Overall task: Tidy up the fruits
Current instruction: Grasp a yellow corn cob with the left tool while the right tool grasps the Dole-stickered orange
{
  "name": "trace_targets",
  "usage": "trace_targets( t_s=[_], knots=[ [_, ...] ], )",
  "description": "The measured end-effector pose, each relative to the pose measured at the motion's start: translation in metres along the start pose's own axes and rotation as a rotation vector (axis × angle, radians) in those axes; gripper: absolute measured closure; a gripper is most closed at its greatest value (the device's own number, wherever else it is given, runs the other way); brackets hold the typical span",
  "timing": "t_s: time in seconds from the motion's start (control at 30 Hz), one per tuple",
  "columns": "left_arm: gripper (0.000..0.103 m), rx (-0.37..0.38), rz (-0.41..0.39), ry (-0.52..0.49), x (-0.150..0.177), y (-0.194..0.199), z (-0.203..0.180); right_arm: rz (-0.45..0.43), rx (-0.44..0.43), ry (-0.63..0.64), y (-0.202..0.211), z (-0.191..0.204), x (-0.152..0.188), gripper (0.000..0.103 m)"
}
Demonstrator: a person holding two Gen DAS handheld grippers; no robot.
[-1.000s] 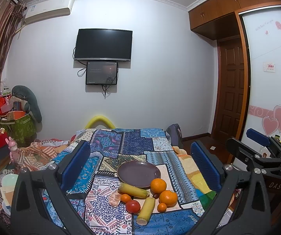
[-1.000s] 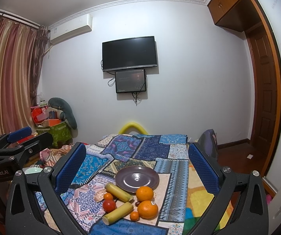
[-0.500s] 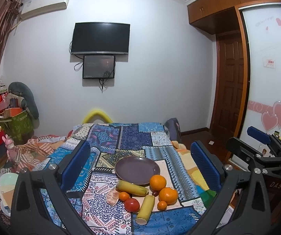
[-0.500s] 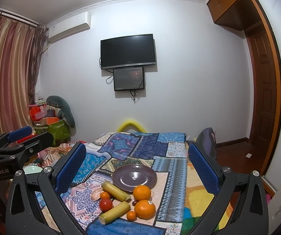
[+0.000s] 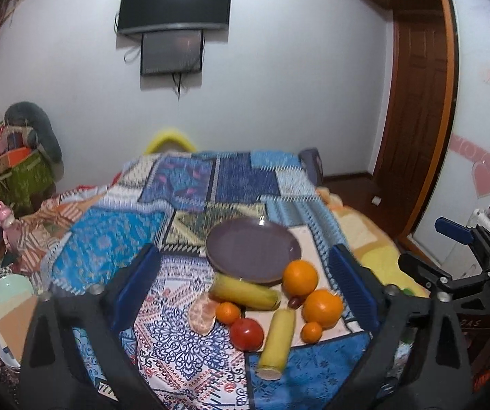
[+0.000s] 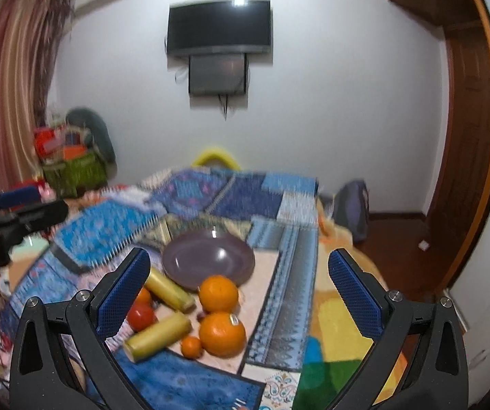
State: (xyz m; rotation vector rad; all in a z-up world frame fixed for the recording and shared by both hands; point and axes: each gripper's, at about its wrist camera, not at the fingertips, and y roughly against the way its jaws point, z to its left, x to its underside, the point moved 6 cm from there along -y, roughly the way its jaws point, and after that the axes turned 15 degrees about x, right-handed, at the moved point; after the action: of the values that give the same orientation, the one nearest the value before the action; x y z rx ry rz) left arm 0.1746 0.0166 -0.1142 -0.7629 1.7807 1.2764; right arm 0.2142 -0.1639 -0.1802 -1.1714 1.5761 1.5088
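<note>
A purple plate (image 5: 231,239) lies bare on the patchwork cloth. In front of it sit two large oranges (image 5: 300,277), two yellow banana pieces (image 5: 245,292), a red tomato (image 5: 247,333), small mandarins (image 5: 228,312) and a peeled mandarin (image 5: 203,314). My left gripper (image 5: 243,253) hovers short of the fruit with its jaws closing and nothing between the pads. My right gripper (image 6: 239,254) stands open and bare, above the near side of the plate (image 6: 210,256), the oranges (image 6: 222,334) and the tomato (image 6: 140,316).
The patchwork cloth (image 5: 115,232) covers the whole surface. A green basket (image 5: 22,177) of clutter stands far left and pale bowls (image 5: 9,290) lie near left. A wooden door (image 5: 419,102) and a grey bag (image 6: 352,205) are on the right.
Both grippers have come forward and down, so the plate and fruit look larger and closer. The left fingers stand slightly nearer each other. No fruit has moved.
</note>
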Motion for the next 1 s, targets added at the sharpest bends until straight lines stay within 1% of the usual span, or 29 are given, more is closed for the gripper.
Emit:
trace_targets(
  t_s=[0.03, 0.17, 0.23, 0.27, 0.3, 0.33, 0.37, 0.43, 0.53, 0.67, 0.73, 1.0],
  knots=[
    [0.014, -0.001, 0.025, 0.0, 0.004, -0.008, 0.003, 0.011, -0.003, 0.002, -0.003, 0.0, 0.002, 0.0],
    [0.016, -0.003, 0.09, 0.009, 0.019, -0.032, 0.014, 0.093, -0.022, 0.042, -0.029, 0.004, 0.025, 0.0],
    [0.021, 0.005, 0.134, 0.022, 0.029, -0.047, 0.02, 0.121, -0.026, 0.055, -0.037, 0.005, 0.035, 0.0],
    [0.024, 0.013, 0.154, 0.03, 0.033, -0.053, 0.021, 0.138, -0.031, 0.06, -0.041, 0.005, 0.039, 0.002],
    [0.029, 0.021, 0.169, 0.036, 0.036, -0.059, 0.022, 0.156, -0.035, 0.062, -0.046, 0.005, 0.043, 0.003],
    [0.033, 0.036, 0.197, 0.049, 0.042, -0.067, 0.024, 0.175, -0.044, 0.063, -0.051, 0.005, 0.046, 0.006],
    [0.035, 0.043, 0.211, 0.056, 0.045, -0.072, 0.025, 0.194, -0.054, 0.063, -0.055, 0.004, 0.05, 0.011],
    [0.042, 0.064, 0.246, 0.069, 0.054, -0.083, 0.025, 0.221, -0.069, 0.062, -0.064, 0.005, 0.055, 0.017],
    [0.049, 0.095, 0.291, 0.07, 0.064, -0.097, 0.02, 0.266, -0.094, 0.067, -0.074, 0.007, 0.065, 0.025],
    [0.053, 0.143, 0.343, 0.056, 0.077, -0.117, 0.009, 0.311, -0.123, 0.071, -0.086, 0.012, 0.075, 0.032],
    [0.059, 0.167, 0.372, 0.049, 0.084, -0.125, 0.003, 0.326, -0.129, 0.069, -0.091, 0.014, 0.079, 0.033],
    [0.064, 0.227, 0.468, 0.065, 0.108, -0.154, -0.009, 0.39, -0.178, 0.052, -0.107, 0.023, 0.093, 0.033]
  ],
)
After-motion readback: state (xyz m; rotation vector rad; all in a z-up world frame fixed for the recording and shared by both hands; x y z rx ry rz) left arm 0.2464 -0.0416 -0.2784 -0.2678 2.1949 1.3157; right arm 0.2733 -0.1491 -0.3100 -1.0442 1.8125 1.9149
